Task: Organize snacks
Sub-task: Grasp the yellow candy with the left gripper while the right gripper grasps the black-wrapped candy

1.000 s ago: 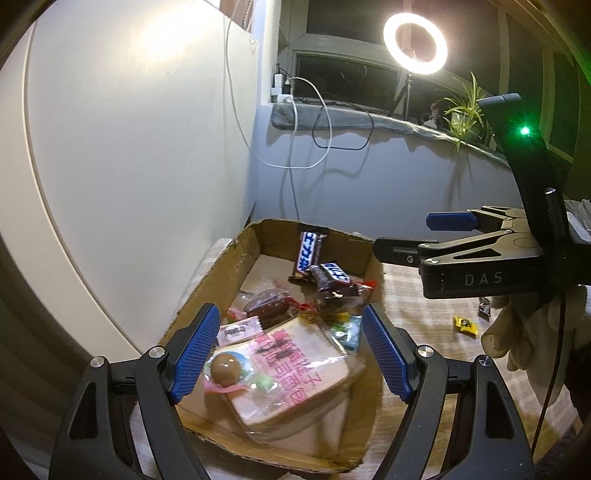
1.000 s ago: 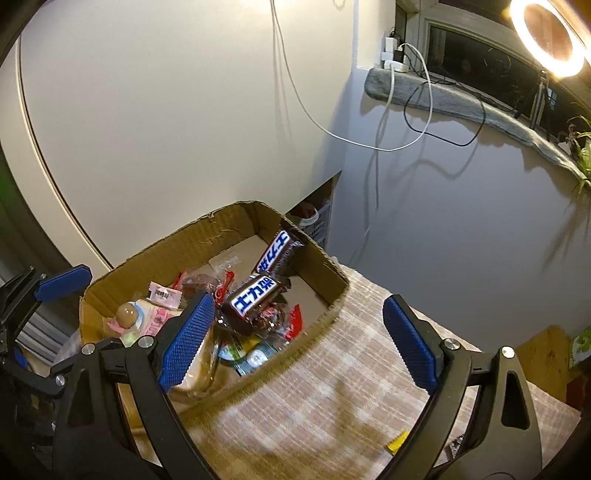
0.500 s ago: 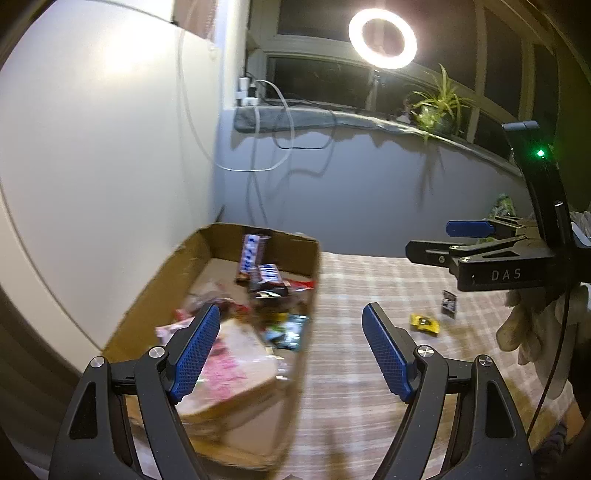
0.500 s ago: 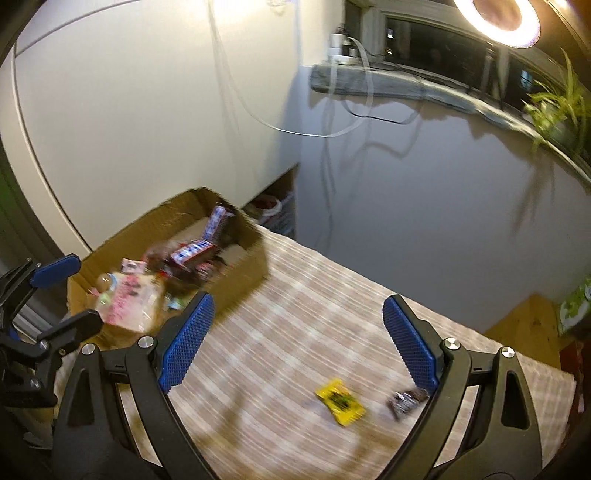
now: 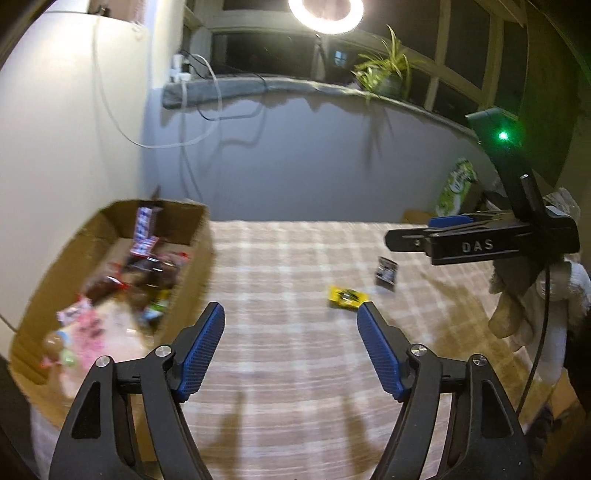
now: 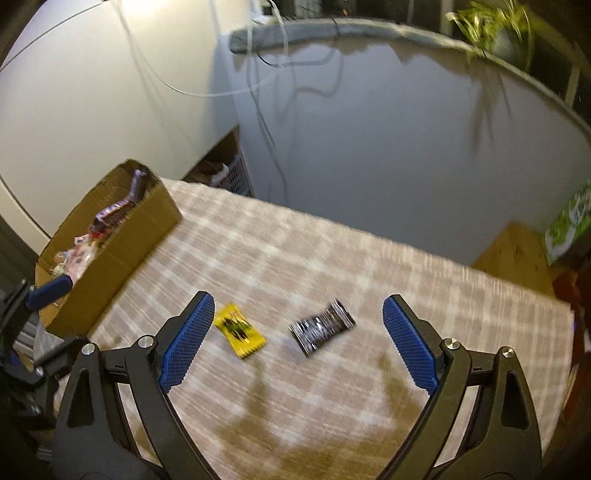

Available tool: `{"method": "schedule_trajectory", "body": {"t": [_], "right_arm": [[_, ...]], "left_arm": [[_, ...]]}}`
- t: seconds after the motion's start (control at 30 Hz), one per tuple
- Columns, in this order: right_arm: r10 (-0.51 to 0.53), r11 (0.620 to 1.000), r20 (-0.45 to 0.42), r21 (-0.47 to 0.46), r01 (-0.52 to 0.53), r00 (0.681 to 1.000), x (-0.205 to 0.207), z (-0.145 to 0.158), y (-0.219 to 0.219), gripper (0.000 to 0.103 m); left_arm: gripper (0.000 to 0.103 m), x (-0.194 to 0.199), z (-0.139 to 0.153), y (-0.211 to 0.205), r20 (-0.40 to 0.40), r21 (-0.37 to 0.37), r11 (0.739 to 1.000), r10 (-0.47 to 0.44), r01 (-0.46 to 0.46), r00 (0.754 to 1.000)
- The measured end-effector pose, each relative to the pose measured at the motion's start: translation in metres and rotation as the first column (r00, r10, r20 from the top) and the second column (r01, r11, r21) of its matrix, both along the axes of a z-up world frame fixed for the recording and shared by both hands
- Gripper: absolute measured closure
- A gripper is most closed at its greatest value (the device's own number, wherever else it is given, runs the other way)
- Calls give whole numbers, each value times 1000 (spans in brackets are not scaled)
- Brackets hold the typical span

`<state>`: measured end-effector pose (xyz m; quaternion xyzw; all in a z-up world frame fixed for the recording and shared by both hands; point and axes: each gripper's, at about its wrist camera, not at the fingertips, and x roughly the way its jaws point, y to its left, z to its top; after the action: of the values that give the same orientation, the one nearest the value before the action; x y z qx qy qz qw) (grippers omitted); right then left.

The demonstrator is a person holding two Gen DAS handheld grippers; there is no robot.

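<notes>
A cardboard box (image 5: 199, 225) (image 6: 147, 218) full of wrapped snacks stands at the table's left end. A yellow packet (image 5: 347, 296) (image 6: 240, 329) and a black packet (image 5: 386, 270) (image 6: 322, 326) lie loose on the checked tablecloth. My left gripper (image 5: 290, 345) is open and empty, above the cloth right of the box. My right gripper (image 6: 297, 341) is open and empty, hovering above the two packets; it also shows at the right of the left wrist view (image 5: 424, 234).
The checked tablecloth (image 6: 295, 258) covers the table. A grey wall with hanging cables (image 6: 269, 110) runs behind it. A green-and-white package (image 6: 570, 218) and a wooden surface (image 6: 513, 251) sit at the far right. A ring light (image 5: 325, 14) and a plant (image 5: 384, 70) stand on the sill.
Both grippers swung right, away from the box and over the open tablecloth. The yellow and black packets came into view and now lie between the right gripper's fingers.
</notes>
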<state>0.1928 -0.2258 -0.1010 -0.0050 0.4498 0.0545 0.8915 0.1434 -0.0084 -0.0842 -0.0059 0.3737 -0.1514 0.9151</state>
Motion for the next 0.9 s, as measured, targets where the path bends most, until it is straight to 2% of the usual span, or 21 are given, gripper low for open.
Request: {"method": "schedule_trajectory", "body": {"t": [0.13, 0.2, 0.27, 0.37, 0.47, 0.5, 0.67, 0.83, 0.9], "right_arm": [[-44, 997, -64, 64, 48, 997, 3, -16, -15, 9], [-65, 993, -94, 93, 74, 993, 6, -24, -20, 15], [-77, 988, -129, 123, 93, 989, 10, -33, -24, 25], [-85, 983, -170, 146, 110, 982, 17, -45, -26, 33], [-92, 980, -206, 155, 126, 974, 24, -56, -26, 48], [-96, 979, -213, 157, 131, 972, 25, -58, -26, 50], [-113, 982, -203, 124, 140, 973, 31, -60, -25, 52], [-100, 993, -190, 49, 111, 977, 38, -60, -18, 53], [-91, 995, -186, 24, 97, 978, 39, -61, -16, 56]], "left_arm": [[35, 8, -14, -18, -60, -31, 999, -37, 35, 997], [43, 13, -20, -25, -92, -48, 998, -49, 45, 995], [46, 19, -29, -32, -130, -67, 996, -63, 55, 990], [48, 26, -38, -39, -165, -86, 994, -73, 60, 984], [48, 32, -44, -46, -186, -93, 994, -81, 64, 979], [48, 34, -46, -48, -192, -96, 993, -83, 66, 978], [48, 45, -52, -58, -208, -86, 994, -82, 65, 975], [48, 50, -61, -68, -208, -57, 996, -74, 64, 975], [48, 51, -64, -71, -209, -45, 997, -75, 67, 975]]}}
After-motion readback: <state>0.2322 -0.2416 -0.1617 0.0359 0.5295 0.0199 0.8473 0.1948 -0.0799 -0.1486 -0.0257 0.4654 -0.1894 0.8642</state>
